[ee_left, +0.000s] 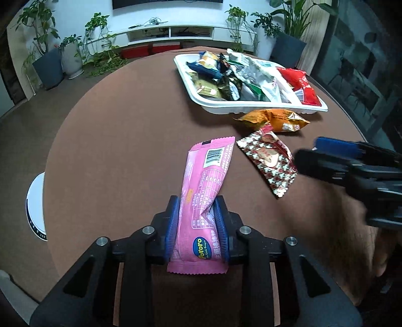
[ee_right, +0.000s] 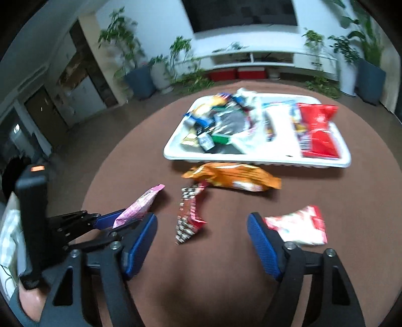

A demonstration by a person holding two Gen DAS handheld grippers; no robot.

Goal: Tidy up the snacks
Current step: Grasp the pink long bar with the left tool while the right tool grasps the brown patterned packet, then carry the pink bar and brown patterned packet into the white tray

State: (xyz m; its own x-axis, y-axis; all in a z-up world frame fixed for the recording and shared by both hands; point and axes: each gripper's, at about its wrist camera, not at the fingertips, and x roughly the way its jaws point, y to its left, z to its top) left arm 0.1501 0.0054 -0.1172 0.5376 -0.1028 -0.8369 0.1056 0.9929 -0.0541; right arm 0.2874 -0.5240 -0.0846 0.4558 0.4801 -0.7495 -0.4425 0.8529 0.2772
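Snack tray point(ee_right: 176, 153) sits at the table's point(ee_right: 125, 176) far side, loose packets point(ee_right: 233, 177) before it.

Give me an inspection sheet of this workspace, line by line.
Surface: round brown table.
Job's things: white tray piled with snack packets; pink Pororo packet held; orange packet, red patterned packet and red-white packet loose on the table.
Clutter: nothing seen.
Grippers: left gripper shut on the pink Pororo packet; right gripper open, empty, near the red patterned packet.
Cables: wires on the white TV shelf.
Surroundings: potted plants, red boxes under the shelf.
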